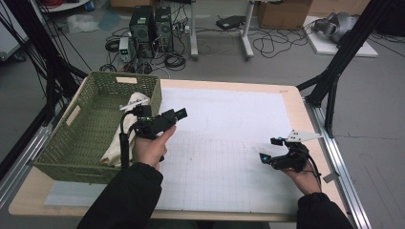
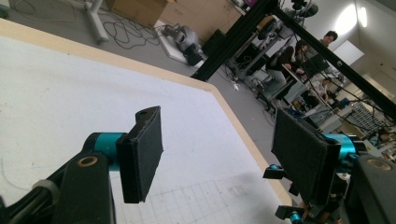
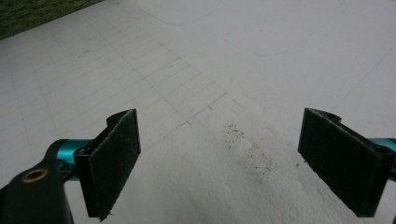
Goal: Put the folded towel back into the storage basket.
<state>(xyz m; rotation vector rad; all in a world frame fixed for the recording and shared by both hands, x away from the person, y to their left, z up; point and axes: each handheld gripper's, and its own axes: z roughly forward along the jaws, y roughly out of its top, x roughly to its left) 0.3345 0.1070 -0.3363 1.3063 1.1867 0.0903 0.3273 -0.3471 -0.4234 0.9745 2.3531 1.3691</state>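
One table carries one white gridded mat and, at its left edge, one green basket holding one cream cloth. Two grippers (one per hand) are here: the left gripper and the right gripper, each with two black jaws.

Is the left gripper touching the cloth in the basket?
Apart. The left gripper view shows the left gripper with its jaws spread, nothing between them, over the white mat. In the high view the cloth lies in the basket.
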